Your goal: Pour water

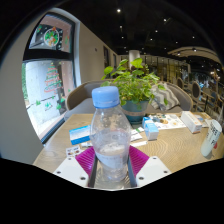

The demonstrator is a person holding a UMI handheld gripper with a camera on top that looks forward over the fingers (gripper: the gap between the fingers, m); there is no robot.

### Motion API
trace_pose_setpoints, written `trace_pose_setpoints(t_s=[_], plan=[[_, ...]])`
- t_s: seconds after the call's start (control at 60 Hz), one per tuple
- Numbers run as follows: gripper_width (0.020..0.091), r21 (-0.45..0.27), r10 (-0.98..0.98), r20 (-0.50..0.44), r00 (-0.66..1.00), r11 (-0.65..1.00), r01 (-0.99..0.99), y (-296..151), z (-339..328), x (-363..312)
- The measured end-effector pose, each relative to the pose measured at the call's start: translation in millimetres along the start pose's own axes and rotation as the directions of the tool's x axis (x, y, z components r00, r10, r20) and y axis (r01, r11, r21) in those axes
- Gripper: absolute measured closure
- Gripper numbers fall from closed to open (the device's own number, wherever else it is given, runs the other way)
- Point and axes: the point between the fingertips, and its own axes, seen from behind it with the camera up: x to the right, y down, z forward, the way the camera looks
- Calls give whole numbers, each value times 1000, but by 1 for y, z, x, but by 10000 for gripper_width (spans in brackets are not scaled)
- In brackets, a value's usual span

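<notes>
Water bottle (110,138) upright, clamped between the two fingers (86,158).

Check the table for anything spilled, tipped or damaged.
Nothing stands out. The bottle stands upright between the gripper fingers, cap on, no water spilled on the table. The plant behind it sits upright too.

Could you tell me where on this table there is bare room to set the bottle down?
The bottle sits between the hand-held gripper pads. Bare wood lies to its right, between the magenta pad, the small blue item and the white object, and more at the table edge on the left. It is crowded behind, around the potted plant, blue card and box.
</notes>
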Motion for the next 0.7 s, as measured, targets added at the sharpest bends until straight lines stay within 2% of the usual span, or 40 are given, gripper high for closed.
trace_pose_setpoints(t_s=[0.217,0.233,0.333,0.367,0.5,0.617,0.7], plan=[[751,33,15,8,1000,999,-16,-4,-3,3],[782,32,13,14,1000,999,-14,-4,-3,1],[782,28,13,32,999,1000,-14,-11,-9,0],[814,33,17,40,999,999,-19,-17,-13,0],[815,63,50,76,996,997,-54,-51,-32,0],[816,80,184,147,972,977,-197,-95,-57,5],[814,82,332,237,913,930,-359,-134,-79,19]])
